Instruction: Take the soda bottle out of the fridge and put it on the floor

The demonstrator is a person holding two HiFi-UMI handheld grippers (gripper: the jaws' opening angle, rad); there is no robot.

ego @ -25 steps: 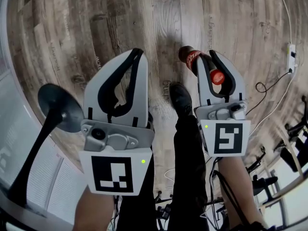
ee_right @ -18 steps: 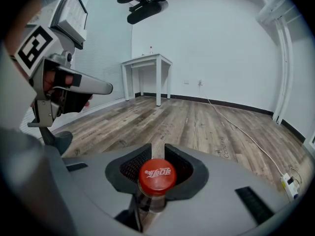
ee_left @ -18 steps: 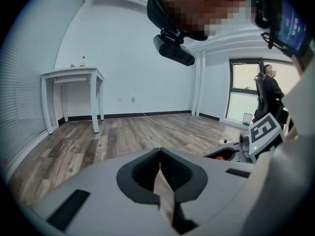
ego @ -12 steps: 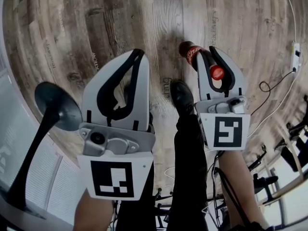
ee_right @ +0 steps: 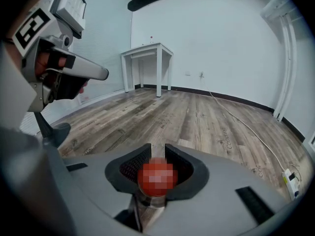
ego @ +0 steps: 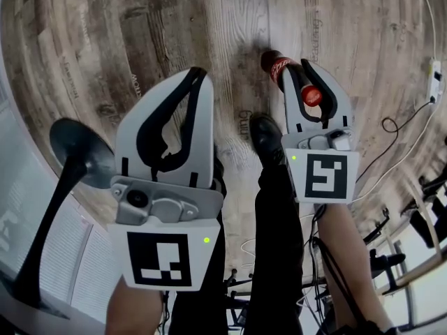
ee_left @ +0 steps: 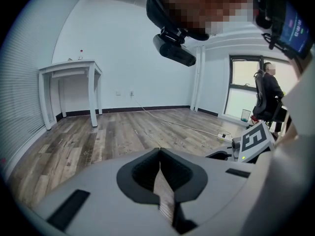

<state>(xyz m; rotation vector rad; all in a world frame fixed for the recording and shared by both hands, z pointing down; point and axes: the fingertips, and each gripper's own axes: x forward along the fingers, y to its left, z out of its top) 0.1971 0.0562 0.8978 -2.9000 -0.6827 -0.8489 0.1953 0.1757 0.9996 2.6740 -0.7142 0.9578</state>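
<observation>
gripping the soda bottle (ego: 274, 67), right tool (ee_right: 158, 147) hangs over open floor (ego: 174, 26); left tool (ee_left: 160, 150) closed, empty.

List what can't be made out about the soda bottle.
- Body of the soda bottle: head view, mostly covered by the right gripper; right gripper view, below its jaws.
- Its cap: right gripper view, under a mosaic patch.
- Its base against the floor: head view, contact unclear.
- No fridge in any view.
</observation>
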